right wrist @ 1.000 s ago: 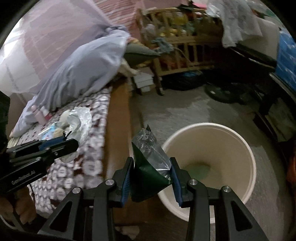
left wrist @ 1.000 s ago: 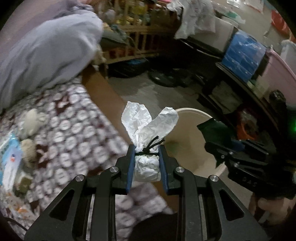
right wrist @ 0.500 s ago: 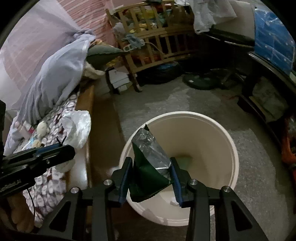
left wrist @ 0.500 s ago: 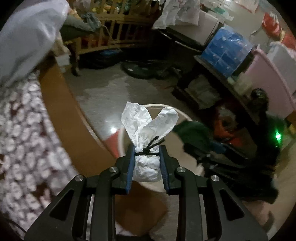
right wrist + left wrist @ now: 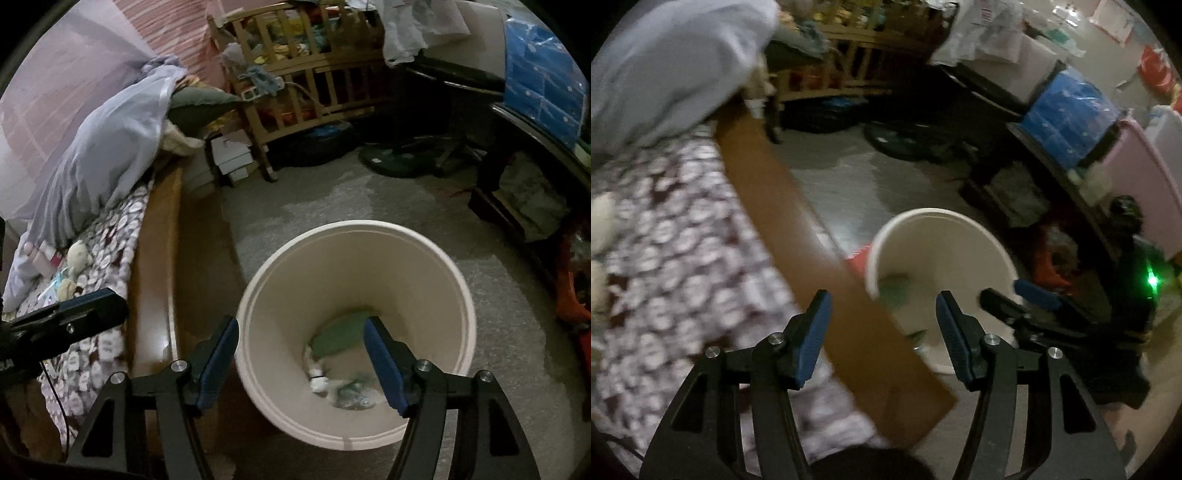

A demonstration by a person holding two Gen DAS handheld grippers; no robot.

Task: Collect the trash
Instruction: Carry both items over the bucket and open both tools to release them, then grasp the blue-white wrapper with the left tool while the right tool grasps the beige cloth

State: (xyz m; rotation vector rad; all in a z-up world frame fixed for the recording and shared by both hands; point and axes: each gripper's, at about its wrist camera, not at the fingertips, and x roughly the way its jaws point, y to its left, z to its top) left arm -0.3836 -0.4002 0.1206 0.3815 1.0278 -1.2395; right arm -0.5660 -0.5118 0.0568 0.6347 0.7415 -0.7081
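Both grippers, left gripper (image 5: 882,325), right gripper (image 5: 301,354), just opened, empty, over bucket (image 5: 458,280)

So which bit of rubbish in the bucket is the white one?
The small tied white bundle at the bottom of the cream bucket, left of the clear crumpled wrapper and just below the flat green packet.

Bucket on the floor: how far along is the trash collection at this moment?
Done: a tied white bundle, a crinkly wrapper and a green piece lie in the cream bucket. In hand: nothing; the left gripper and right gripper have just been opening, with nothing between their jaws. Left: small items on the patterned bed may still be trash; I cannot tell.
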